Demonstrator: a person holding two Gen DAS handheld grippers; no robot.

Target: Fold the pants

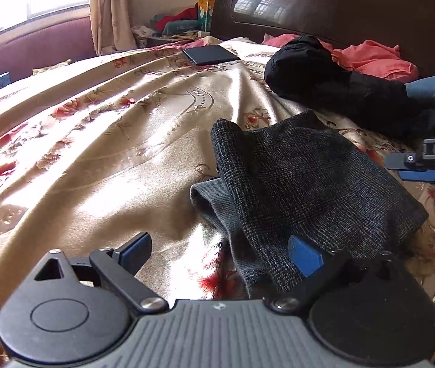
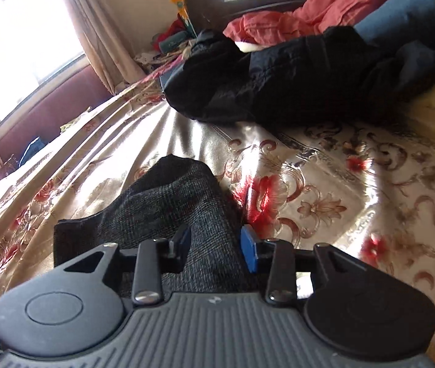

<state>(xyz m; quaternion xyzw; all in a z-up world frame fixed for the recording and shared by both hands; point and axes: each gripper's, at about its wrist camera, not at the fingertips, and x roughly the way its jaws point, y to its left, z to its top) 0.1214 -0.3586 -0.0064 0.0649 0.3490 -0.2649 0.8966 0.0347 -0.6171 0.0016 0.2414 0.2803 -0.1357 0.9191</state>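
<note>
The pants (image 1: 294,178) are dark grey checked cloth, lying loosely folded on the floral bedspread (image 1: 94,153). My left gripper (image 1: 220,253) stands wide open at their near edge. Its right blue fingertip (image 1: 304,256) is tucked against the cloth, and its left fingertip (image 1: 137,250) is over bare bedspread. In the right wrist view a bunched strip of the pants (image 2: 186,202) runs between the fingers of my right gripper (image 2: 215,245), and both pads press on it. That right gripper (image 1: 423,165) also shows at the right edge of the left wrist view.
A black garment (image 2: 278,79), a pink garment (image 2: 309,15) and blue cloth (image 2: 417,9) are heaped near the dark headboard (image 1: 340,6). A flat black device (image 1: 211,53) lies on the far bedspread. A window and curtain (image 2: 88,30) are at left.
</note>
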